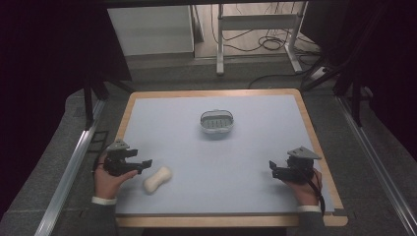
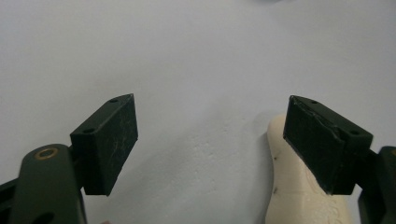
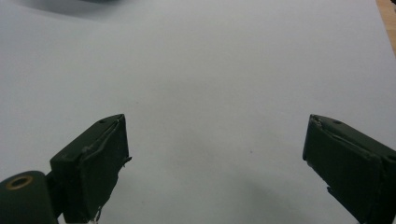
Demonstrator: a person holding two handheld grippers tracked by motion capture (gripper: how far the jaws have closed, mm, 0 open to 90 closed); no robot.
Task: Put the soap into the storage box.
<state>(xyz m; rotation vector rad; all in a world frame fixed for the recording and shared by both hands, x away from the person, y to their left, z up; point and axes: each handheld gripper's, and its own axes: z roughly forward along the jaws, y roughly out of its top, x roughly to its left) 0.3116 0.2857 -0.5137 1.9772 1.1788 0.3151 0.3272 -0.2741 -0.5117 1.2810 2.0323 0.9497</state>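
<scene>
Soap [image 1: 157, 180] is seen in the high view lying on the mat [image 1: 211, 162] just right of the left gripper [image 1: 142, 163]; the dish [image 1: 216, 122] sits well apart, and the right gripper [image 1: 273, 169] is held near the mat's right edge. In the left gripper view the jaws are spread — soap [image 2: 299, 196] is partly hidden behind the right-hand jaw. In the right gripper view the jaws are held wide over bare mat [image 3: 210, 93].

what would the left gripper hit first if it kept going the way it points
Probably nothing soon: the open left gripper faces bare pale blue table mat. The cream peanut-shaped soap bar lies off to one side, under one jaw, not between them.
</scene>
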